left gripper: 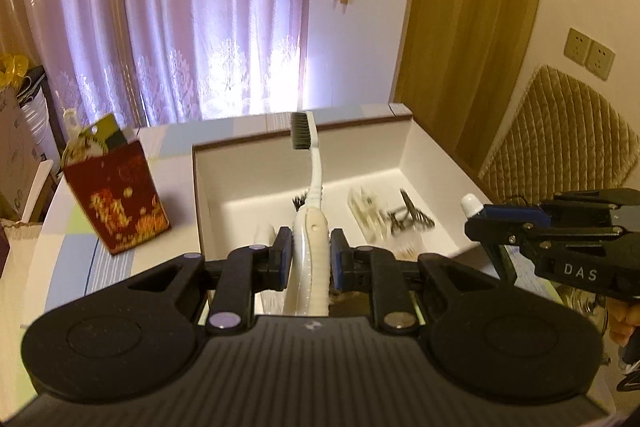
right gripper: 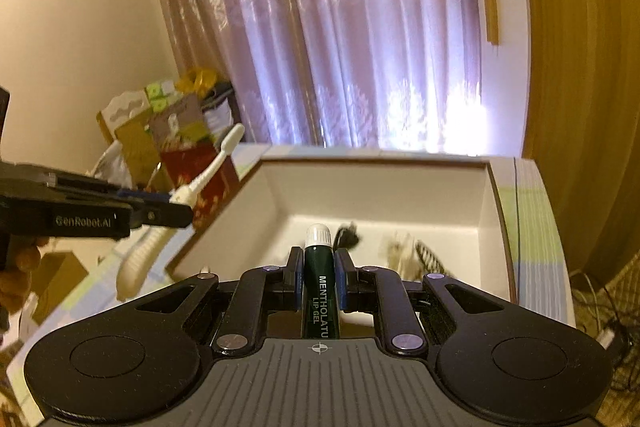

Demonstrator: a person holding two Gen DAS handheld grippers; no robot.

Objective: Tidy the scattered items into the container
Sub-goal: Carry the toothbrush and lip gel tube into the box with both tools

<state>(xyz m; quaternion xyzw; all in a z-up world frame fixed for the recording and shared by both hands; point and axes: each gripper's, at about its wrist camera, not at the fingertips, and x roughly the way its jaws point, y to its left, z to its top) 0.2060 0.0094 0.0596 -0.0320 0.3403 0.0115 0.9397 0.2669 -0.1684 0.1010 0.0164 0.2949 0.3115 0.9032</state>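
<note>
1. The left claw (left gripper: pixel 308 247) was clamped on a white toothbrush (left gripper: pixel 310 259), gripping its ribbed handle between the two blue pads.
2. The toothbrush stood up and forward from the left claw, its dark bristle head (left gripper: pixel 301 133) well beyond the fingertips and over the container's far wall.
3. The right claw (right gripper: pixel 318 265) was clamped on a dark green lip gel tube (right gripper: pixel 319 291), white cap (right gripper: pixel 318 235) pointing forward past the fingertips.
4. The container (left gripper: pixel 404 151), an open white box, sat on the bench (left gripper: pixel 120 275) directly ahead of and below both claws.
5. Inside the container, ahead of the left claw and to its right, lay several small items (left gripper: pixel 384 215); motion blur prevented identification.
6. From the left wrist view, the right claw (left gripper: pixel 486 217) was positioned to the right of the left claw, beside the container's near right corner, with the white cap projecting from it.
7. A red patterned gift bag (left gripper: pixel 118 197) stood on the bench to the left of the left claw, beside the container's left wall.
8. A hand (right gripper: pixel 18 279) held the left claw's grip.
</note>
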